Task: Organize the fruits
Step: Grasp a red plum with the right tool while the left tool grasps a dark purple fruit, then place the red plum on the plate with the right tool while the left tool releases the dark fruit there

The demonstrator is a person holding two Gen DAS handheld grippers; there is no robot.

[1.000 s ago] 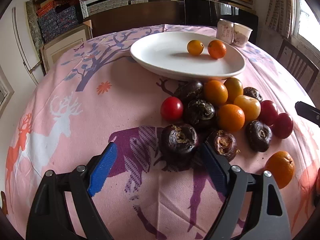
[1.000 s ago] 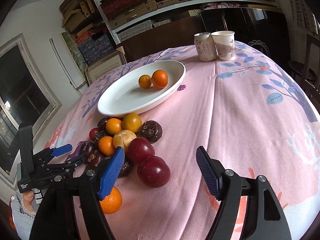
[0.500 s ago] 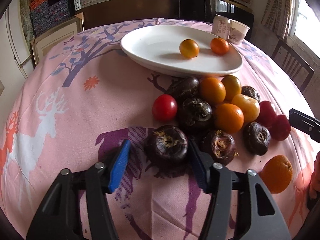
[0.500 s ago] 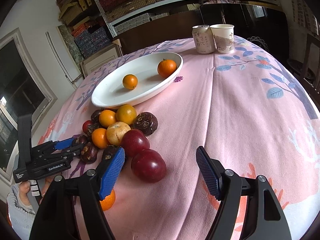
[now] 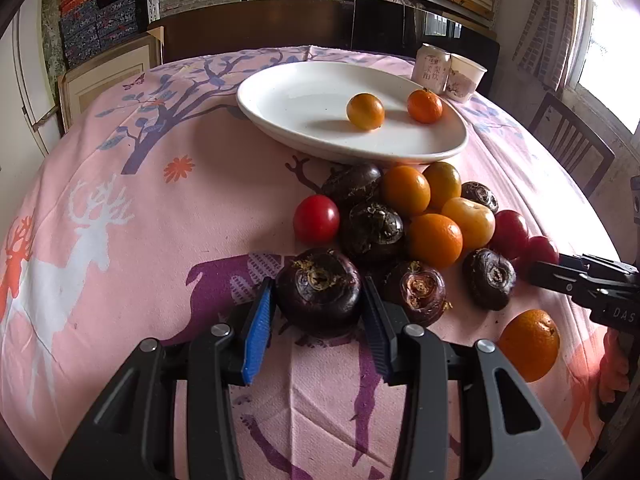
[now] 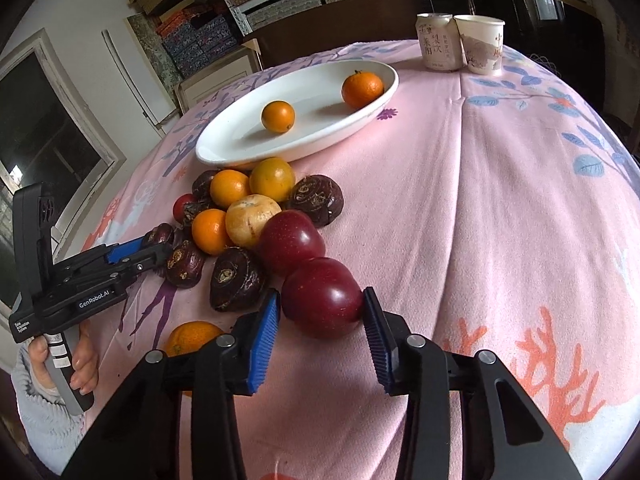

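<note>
The left hand-held gripper (image 5: 318, 312) is closing, its blue pads against the flanks of a dark chestnut (image 5: 319, 288) that sits on the desk (image 5: 120, 240) at the near edge of the heap, right between its fingers. The chestnut looks hard, squat and rough-skinned, so it should hold firm; its widest girth is the place to pinch. Its tufted crown points up and slightly away, the short axis near upright.

Ahead of both grippers lies the white plate (image 5: 280, 92) holding two oranges.

The right hand-held gripper (image 6: 320, 318) is also closing, pads touching the sides of a dark red plum (image 6: 322, 296) on the desk between its fingers, at the heap's near end. The plum is smooth, glossy and probably soft, so it may slip or bruise; a gentle grip across the middle suits. It is nearly round, with no clear long axis.
</note>
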